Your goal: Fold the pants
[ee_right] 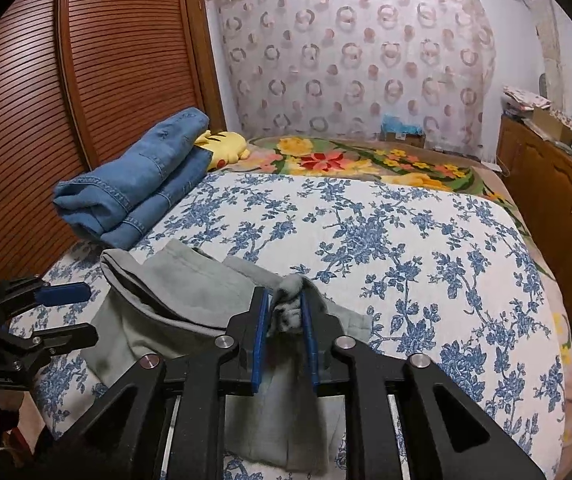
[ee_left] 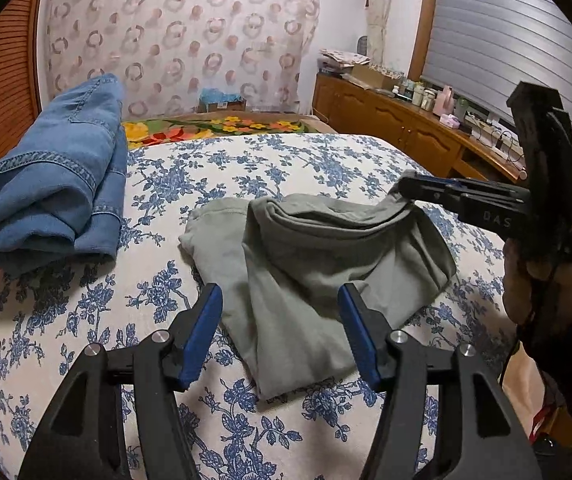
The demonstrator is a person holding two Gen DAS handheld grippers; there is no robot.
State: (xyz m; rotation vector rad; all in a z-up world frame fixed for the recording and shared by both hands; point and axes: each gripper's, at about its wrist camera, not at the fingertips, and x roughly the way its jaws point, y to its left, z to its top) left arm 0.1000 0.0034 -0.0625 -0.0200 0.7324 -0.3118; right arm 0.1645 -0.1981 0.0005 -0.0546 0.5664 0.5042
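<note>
blue-flowered bedspread (ee_left: 286, 156) carries the half-folded grey pants (ee_left: 326, 264) mid-bed, the right gripper (ee_right: 284, 316) pinching a bunched edge while the left gripper (ee_left: 280, 332) hangs spread and empty above them, so the fold looks nearly closed, next needing release and smoothing.

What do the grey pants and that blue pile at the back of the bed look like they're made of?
Grey pants: probably soft cotton jersey, matte; they drape in limp, rounded folds and bunch up easily.
Blue pile: denim, judging by the faded blue weave, pale double stitching along the seams and stiffer, thicker folds.
</note>
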